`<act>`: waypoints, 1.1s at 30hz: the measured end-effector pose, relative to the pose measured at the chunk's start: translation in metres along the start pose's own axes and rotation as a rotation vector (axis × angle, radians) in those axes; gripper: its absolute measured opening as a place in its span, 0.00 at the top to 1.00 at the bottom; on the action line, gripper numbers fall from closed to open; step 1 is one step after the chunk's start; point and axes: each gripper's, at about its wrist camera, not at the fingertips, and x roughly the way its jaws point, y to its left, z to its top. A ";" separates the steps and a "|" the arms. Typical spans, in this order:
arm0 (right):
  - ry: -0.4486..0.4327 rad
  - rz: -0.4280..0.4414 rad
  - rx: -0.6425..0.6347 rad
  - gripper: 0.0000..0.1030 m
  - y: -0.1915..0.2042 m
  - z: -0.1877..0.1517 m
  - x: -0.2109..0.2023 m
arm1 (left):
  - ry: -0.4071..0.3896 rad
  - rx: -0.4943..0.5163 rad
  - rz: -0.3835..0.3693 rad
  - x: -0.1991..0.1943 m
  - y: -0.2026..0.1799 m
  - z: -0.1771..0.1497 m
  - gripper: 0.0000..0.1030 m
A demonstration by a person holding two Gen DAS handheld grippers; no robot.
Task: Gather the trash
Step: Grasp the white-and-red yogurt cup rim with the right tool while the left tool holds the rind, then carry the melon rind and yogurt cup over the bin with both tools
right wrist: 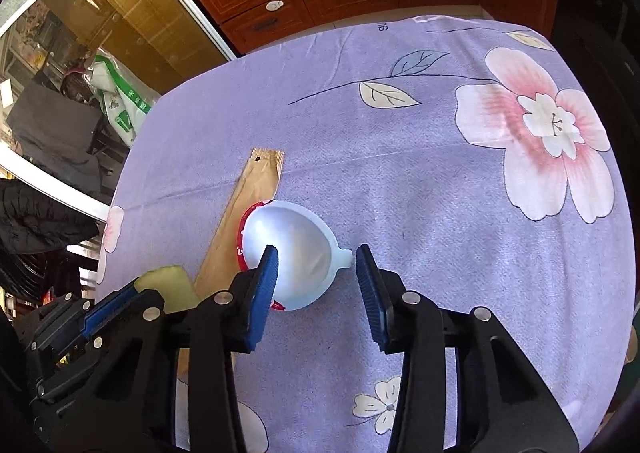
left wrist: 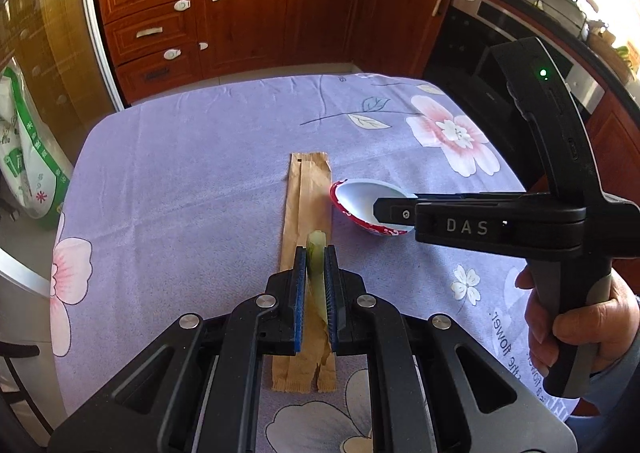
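My left gripper (left wrist: 316, 253) is shut on a pale green vegetable scrap (left wrist: 315, 253) and holds it above a long brown paper wrapper (left wrist: 307, 197) lying on the table. The scrap also shows in the right wrist view (right wrist: 170, 287). A small white cup with a red patterned outside (left wrist: 360, 205) lies tilted beside the wrapper. My right gripper (right wrist: 316, 257) is open over the cup (right wrist: 292, 249), its left finger above the cup's inside and its right finger beyond the rim tab. The wrapper (right wrist: 244, 209) runs under the cup's left side.
The table has a purple flowered cloth (left wrist: 200, 181). Wooden kitchen cabinets (left wrist: 240, 13) stand beyond the far edge. A white and green bag (left wrist: 28, 165) sits on the floor at the left. An oven (left wrist: 520, 53) is at the right.
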 end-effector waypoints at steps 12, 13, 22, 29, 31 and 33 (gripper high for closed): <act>0.003 -0.035 -0.094 0.95 0.017 -0.020 -0.006 | -0.011 0.000 0.001 -0.006 -0.004 -0.002 0.91; -0.002 -0.041 -0.096 0.95 0.016 -0.021 -0.009 | -0.012 -0.001 0.001 -0.007 -0.005 -0.002 0.91; -0.059 -0.067 -0.013 0.95 -0.018 -0.034 -0.056 | -0.044 0.033 -0.005 -0.035 -0.025 -0.003 0.91; -0.124 -0.061 0.035 0.95 -0.040 -0.057 -0.106 | -0.077 0.095 -0.032 -0.062 -0.063 0.000 0.91; -0.153 -0.060 0.052 0.95 -0.049 -0.066 -0.124 | -0.084 0.126 -0.046 -0.068 -0.081 0.000 0.91; -0.186 -0.062 0.074 0.95 -0.060 -0.076 -0.144 | -0.091 0.163 -0.065 -0.073 -0.102 0.001 0.91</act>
